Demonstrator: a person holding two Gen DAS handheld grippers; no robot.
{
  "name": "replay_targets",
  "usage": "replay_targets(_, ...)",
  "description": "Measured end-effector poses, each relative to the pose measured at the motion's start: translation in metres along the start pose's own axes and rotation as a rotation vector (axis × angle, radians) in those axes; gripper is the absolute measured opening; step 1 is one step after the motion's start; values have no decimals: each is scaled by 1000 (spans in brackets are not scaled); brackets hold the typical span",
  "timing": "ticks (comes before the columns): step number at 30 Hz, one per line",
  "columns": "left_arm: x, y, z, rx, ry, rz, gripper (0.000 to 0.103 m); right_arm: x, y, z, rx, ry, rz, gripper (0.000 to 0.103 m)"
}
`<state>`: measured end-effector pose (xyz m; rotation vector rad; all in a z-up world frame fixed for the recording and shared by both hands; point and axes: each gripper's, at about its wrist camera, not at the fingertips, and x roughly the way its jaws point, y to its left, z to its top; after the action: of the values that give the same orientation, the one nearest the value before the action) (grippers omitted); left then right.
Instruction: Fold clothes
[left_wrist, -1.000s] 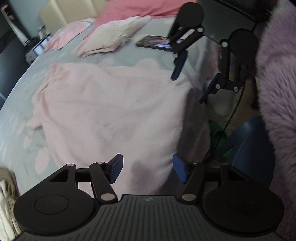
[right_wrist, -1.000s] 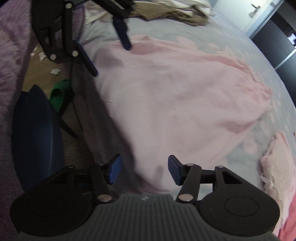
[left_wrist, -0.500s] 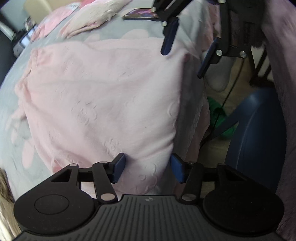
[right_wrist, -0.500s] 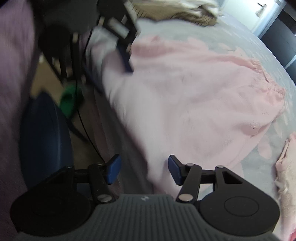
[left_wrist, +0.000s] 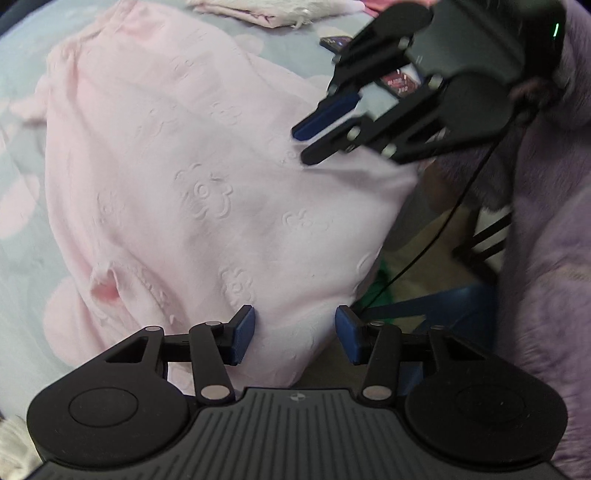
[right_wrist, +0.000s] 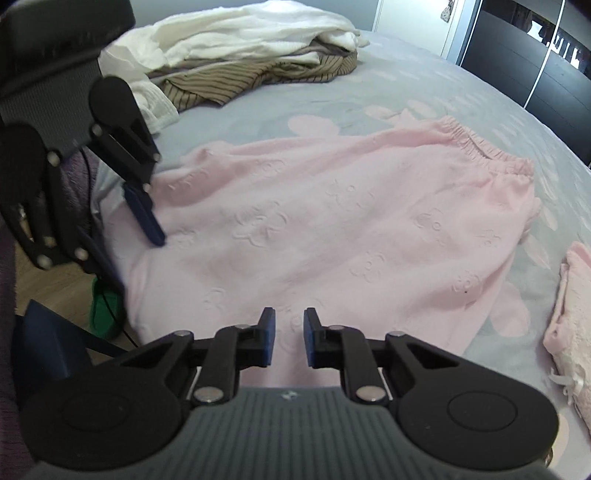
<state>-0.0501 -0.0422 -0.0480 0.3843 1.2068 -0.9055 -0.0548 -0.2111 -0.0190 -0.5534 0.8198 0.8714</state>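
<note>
A bedroom: a wide bed (right_wrist: 332, 92) under a grey-blue sheet with pale pink shapes fills both views, dark wardrobe doors behind it and wood floor past its near edge. Far ahead of the right gripper (right_wrist: 288, 341) lies a heap of white and striped laundry (right_wrist: 243, 55). The garment in hand, a pink embossed garment (right_wrist: 332, 229), lies spread flat straight ahead of both grippers, its gathered band at the far end and its near hem draped over the bed edge. A small pink folded piece (right_wrist: 572, 325) sits well off to the right gripper's right.

The right gripper's jaws have just been closing and now stand narrow with the hem cloth in the gap; whether the pads already pinch it I cannot tell. The left gripper (left_wrist: 295, 338) has also been narrowing, yet stands about half open, hem cloth between its 2 pads and not pressed.

My reading is that the step is seizing the near hem at 2 points. To do it well, each gripper should bite deep enough to catch both layers, close fully before lifting, and the 2 should rise together, level, so the fold lands square on the far band
</note>
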Motion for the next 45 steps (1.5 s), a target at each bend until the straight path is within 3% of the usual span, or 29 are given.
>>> replay_targets(7,-7,18,12,-46,-51,-22,46,17,-5,-5,-15,36,38,0)
replay_targets(17,-2,10,9,-19,-32,-10,46,-18,16,-12,-17,30,114,0)
replay_targets(21,-2,-4,6,53,-49,16,51,-32,32,-18,-60,31,128,0)
replay_targets(24,0,-17,2,125,-46,53,54,-39,39,-23,-103,30,105,6)
replay_targets(26,4,-24,-2,157,-35,71,55,-40,40,-26,-103,38,98,29)
replay_targets(28,7,-30,-7,194,-28,89,58,-41,43,-30,-121,43,89,40)
replay_targets(35,24,-43,-16,295,-14,156,61,-26,59,-46,-283,119,35,46)
replay_targets(37,29,-45,-15,306,-15,174,61,-21,59,-48,-308,129,9,41)
replay_targets(40,31,-47,-15,314,-23,189,61,-23,51,-43,-269,108,-35,7)
replay_targets(45,30,-56,-13,326,-88,264,61,-38,32,-26,-165,6,-98,5)
